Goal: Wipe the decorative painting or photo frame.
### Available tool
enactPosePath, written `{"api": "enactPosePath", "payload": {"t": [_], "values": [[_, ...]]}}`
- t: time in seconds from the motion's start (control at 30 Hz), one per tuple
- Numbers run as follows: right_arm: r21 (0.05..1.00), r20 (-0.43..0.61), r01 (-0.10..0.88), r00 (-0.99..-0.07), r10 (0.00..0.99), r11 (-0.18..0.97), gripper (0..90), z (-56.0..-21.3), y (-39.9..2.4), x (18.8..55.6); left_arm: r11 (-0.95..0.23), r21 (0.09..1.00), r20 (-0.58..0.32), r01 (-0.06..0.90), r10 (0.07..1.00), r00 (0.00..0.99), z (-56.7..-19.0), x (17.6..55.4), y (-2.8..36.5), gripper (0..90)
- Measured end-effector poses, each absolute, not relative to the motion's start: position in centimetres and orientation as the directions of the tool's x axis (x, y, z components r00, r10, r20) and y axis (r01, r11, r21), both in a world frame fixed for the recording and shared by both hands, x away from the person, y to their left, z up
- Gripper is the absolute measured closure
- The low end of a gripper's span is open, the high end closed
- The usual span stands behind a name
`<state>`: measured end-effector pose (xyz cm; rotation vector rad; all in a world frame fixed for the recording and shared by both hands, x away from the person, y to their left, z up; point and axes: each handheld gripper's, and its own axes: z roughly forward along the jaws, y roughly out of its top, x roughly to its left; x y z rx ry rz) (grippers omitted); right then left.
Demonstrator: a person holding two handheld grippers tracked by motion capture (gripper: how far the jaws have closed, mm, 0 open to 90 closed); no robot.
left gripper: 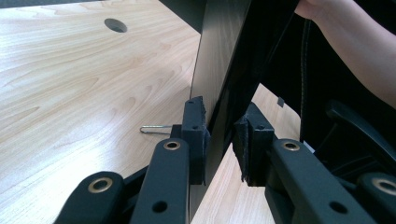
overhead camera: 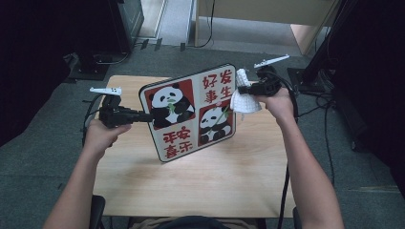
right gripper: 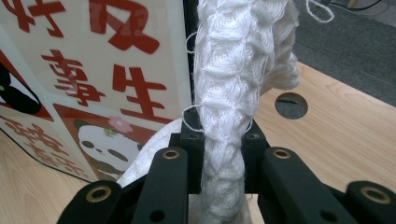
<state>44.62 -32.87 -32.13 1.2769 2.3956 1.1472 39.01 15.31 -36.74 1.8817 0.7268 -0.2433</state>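
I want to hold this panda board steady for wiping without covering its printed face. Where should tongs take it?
Grip the panda board by its thin edge, from the side, as the left tongs do now: one pad on the print's margin, one on the black back. It is flat, rigid and propped upright on the table, leaving the face clear for the white cloth.

One panda board (overhead camera: 191, 112), one white knitted cloth (overhead camera: 243, 98), two grippers, one table (overhead camera: 191, 186).
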Motion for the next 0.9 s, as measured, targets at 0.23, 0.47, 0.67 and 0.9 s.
{"api": "enactPosePath", "payload": {"t": [0.23,0.47,0.67,0.9], "values": [[0.704,0.194,0.635,-0.602,0.775,0.318,78.0,-33.3,-33.0,44.2,-0.262,0.768,-0.48,0.584,0.368,0.796,-36.8,39.0,15.3,75.6],[0.694,0.205,0.648,-0.596,0.777,0.314,77.8,-34.4,-33.1,43.9,-0.26,0.769,-0.48,0.584,0.369,0.796,-36.8,39.0,15.3,75.6],[0.689,0.2,0.651,-0.593,0.78,0.319,77.5,-35.2,-32.9,43.7,-0.259,0.769,-0.481,0.585,0.368,0.796,-36.9,39.1,15.3,75.6],[0.684,0.212,0.659,-0.588,0.78,0.311,77.3,-36.4,-33.1,43.4,-0.261,0.769,-0.48,0.584,0.367,0.797,-36.9,39.1,15.3,75.6]]}}
